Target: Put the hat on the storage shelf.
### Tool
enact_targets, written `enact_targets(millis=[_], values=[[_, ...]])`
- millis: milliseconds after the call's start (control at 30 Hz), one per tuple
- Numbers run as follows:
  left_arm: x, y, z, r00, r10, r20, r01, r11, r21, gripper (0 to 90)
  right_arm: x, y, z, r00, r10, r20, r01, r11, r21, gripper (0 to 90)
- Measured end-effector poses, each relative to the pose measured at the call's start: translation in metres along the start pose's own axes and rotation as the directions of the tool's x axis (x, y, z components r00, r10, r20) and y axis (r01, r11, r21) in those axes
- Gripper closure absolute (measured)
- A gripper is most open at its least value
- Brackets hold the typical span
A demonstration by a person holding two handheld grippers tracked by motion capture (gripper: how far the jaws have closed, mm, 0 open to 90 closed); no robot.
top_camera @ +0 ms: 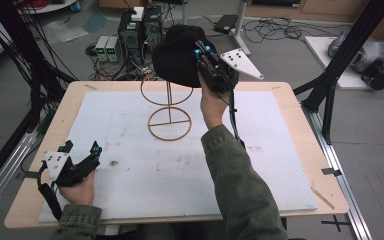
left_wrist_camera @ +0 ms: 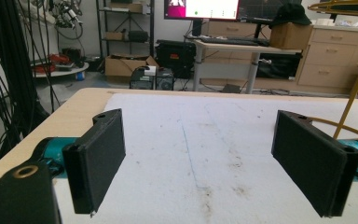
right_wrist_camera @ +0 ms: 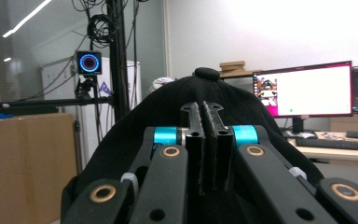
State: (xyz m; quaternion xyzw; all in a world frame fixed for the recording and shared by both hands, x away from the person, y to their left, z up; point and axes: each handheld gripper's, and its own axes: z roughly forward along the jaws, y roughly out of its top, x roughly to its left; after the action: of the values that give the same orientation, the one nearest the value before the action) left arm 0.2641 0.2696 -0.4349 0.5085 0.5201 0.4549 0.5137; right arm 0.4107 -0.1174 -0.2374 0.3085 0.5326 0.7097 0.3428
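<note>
Right now I have the right gripper (top_camera: 203, 51) raised over the far edge of the table (top_camera: 280, 90), its jaws pinched flat together on the black cap (top_camera: 177, 55). In the right gripper view the jaws meet with cap (right_wrist_camera: 135, 135) fabric bulging around and above them, the cap's top button just over their tips. The cap hangs at the top of the wire stand (top_camera: 169, 107), covering the stand's upper ring; whether it rests on the ring or is only held against it, I cannot tell. The stand's round base sits on the white mat (top_camera: 260, 165), nearer me than the cap. My left gripper (top_camera: 82, 147) waits well to the near-left of the stand, low over the mat, jaws spread wide with nothing between them.
</note>
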Motion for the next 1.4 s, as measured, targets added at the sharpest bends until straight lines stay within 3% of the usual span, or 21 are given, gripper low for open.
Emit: enact_targets(millis=[200,600,867,1133,1400], values=[[0.0,0.0,0.0,0.9998,0.009,0.016,-0.008,0.9999,-0.007,17.5,0.009,-0.005,0.009,0.9997,0.004,-0.025,-0.004,1.0,0.009,88.1],[0.001,0.0,0.0,1.0,0.002,0.009,-0.002,1.0,-0.009,17.6,0.024,-0.014,0.023,0.9986,0.007,-0.053,-0.006,1.0,0.025,88.1],[0.001,0.0,0.001,1.0,0.005,0.008,-0.005,0.9999,-0.009,17.6,0.037,-0.028,0.03,0.996,-0.014,-0.088,0.021,0.997,0.078,88.0],[0.001,0.0,0.0,0.9999,0.005,0.009,-0.005,0.9999,-0.009,17.6,0.04,-0.05,0.03,0.996,-0.022,-0.086,0.034,0.99,0.139,88.0],[0.001,0.0,0.001,0.9999,0.004,0.01,-0.004,1.0,-0.005,17.6,0.034,-0.066,0.025,0.9967,-0.019,-0.079,0.033,0.984,0.176,88.0]])
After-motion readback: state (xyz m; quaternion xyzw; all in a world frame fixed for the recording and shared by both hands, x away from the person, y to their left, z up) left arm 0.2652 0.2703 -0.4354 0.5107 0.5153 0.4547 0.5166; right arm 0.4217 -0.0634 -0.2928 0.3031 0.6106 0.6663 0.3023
